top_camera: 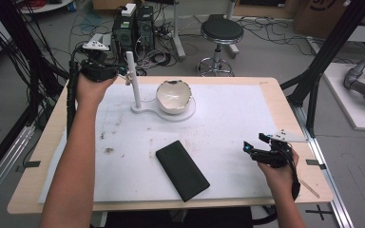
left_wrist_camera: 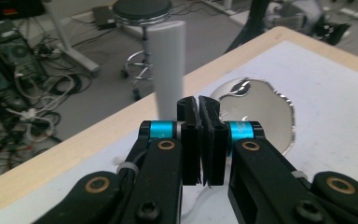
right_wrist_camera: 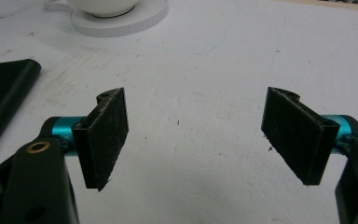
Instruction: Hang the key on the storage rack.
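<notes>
Cables and a stool (top_camera: 221, 32) crowded the floor beyond the bench (top_camera: 275, 97). At ten o'clock the left hand-held gripper (top_camera: 121, 72), jaws pressed together, empty, neared one post (top_camera: 134, 80); likely reaching, needing opening. One bowl (top_camera: 173, 96) stood centre, one black slab (top_camera: 182, 170) at six, right hand-held gripper (top_camera: 254, 145) gaping at four.

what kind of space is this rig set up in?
Likely a robotics lab or workshop: computer towers and loose cables lie on the floor beyond the table, with a stool and black frame struts nearby.
</notes>
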